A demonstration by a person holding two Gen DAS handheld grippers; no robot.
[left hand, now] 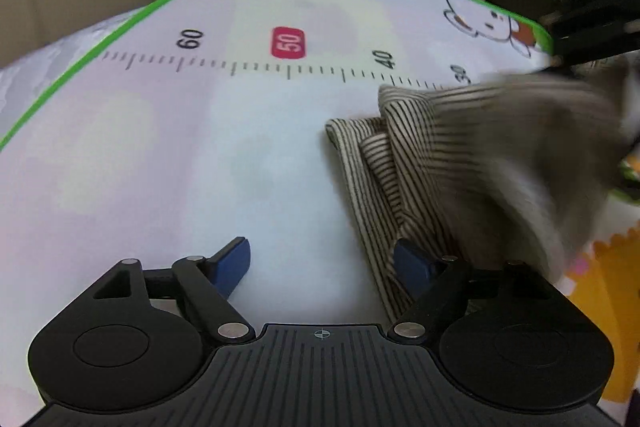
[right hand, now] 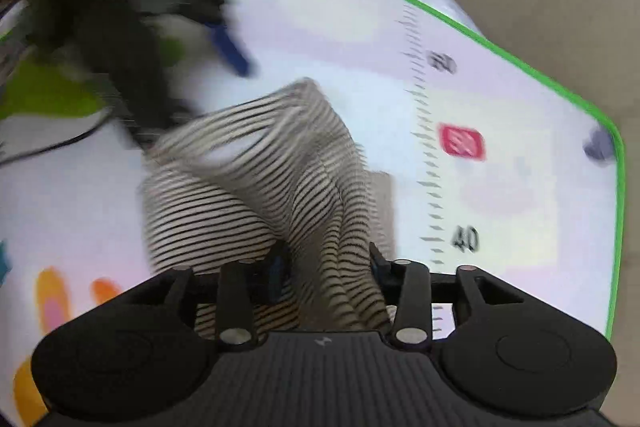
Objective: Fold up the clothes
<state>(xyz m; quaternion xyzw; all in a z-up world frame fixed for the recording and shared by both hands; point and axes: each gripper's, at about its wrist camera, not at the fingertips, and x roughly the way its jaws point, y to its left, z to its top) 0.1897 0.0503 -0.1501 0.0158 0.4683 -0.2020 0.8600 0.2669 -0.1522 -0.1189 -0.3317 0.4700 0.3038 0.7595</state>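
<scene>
Printed ruler scale (left hand: pixel 288 69) on the play mat (left hand: pixel 120 155), left wrist view: black numerals "60", "40" and "30" along the tick marks, and white "50" on a red badge (left hand: pixel 288 43). Right wrist view: only "40" is legible on the same scale; the remaining numerals and the badge are blurred.

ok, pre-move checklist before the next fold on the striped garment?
1. Right tool has cloth between its fingers: ok, striped garment bunched there.
2. Left tool free: ok, open, nothing between the fingers.
3. Left tool's right finger off the cloth: not ok, it sits at the garment's edge.
4. Garment lying flat: not ok, lifted and folded over itself.
5. Mat space to the left of the garment: ok.
6. Grip firmness: cannot tell, motion blur.
</scene>
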